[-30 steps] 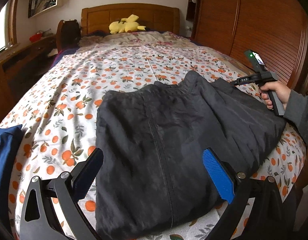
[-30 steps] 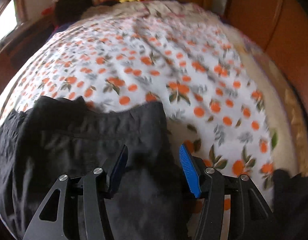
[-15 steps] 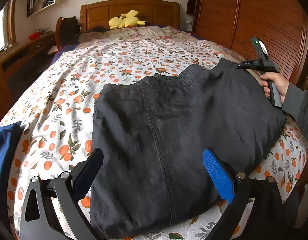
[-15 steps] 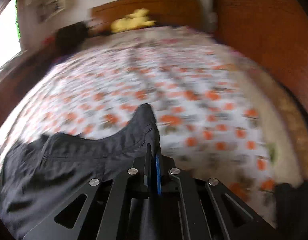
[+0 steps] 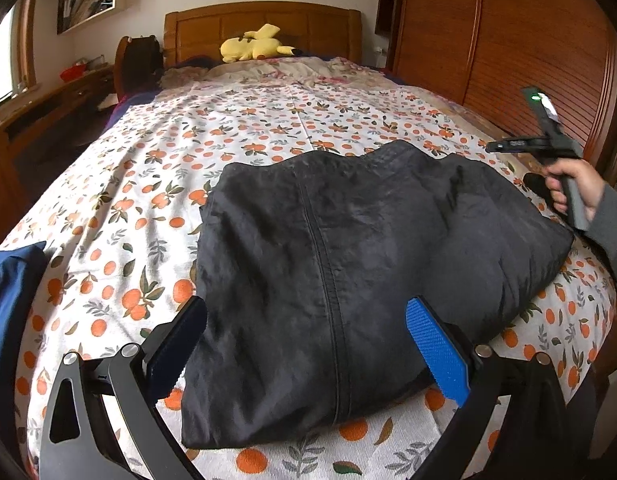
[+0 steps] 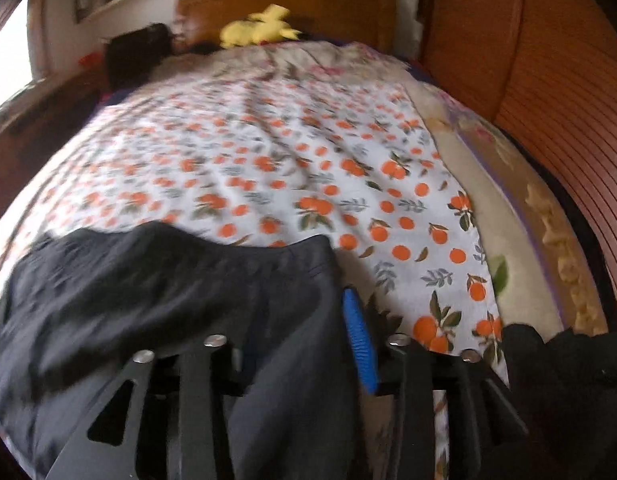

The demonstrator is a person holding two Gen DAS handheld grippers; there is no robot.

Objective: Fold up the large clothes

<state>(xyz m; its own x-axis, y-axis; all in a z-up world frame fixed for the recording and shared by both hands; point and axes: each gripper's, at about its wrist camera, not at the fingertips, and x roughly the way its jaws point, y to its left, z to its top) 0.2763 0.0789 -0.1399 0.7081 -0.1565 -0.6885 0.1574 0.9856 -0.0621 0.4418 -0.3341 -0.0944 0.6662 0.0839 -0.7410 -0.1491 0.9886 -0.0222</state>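
A large black garment (image 5: 348, 264) lies folded on the orange-print bedsheet (image 5: 148, 184), its seam running toward me. My left gripper (image 5: 308, 344) is open, its fingers straddling the garment's near edge just above it. My right gripper (image 6: 300, 332) shows in the left wrist view (image 5: 508, 145) held above the garment's far right corner. In the right wrist view the garment (image 6: 168, 292) lies under it. The blue pad (image 6: 360, 340) stands apart from the other finger, with cloth between the jaws and nothing pinched.
A yellow plush toy (image 5: 254, 44) sits by the wooden headboard (image 5: 264, 24). A wooden wardrobe (image 5: 508, 40) runs along the right side. A blue cloth (image 5: 12, 300) lies at the bed's left edge. Another dark garment (image 6: 560, 380) lies at the right.
The right gripper was shut on the garment's far corner and lifting it half a second ago; now it has opened, the corner has dropped flat and the gripper has drawn back right.
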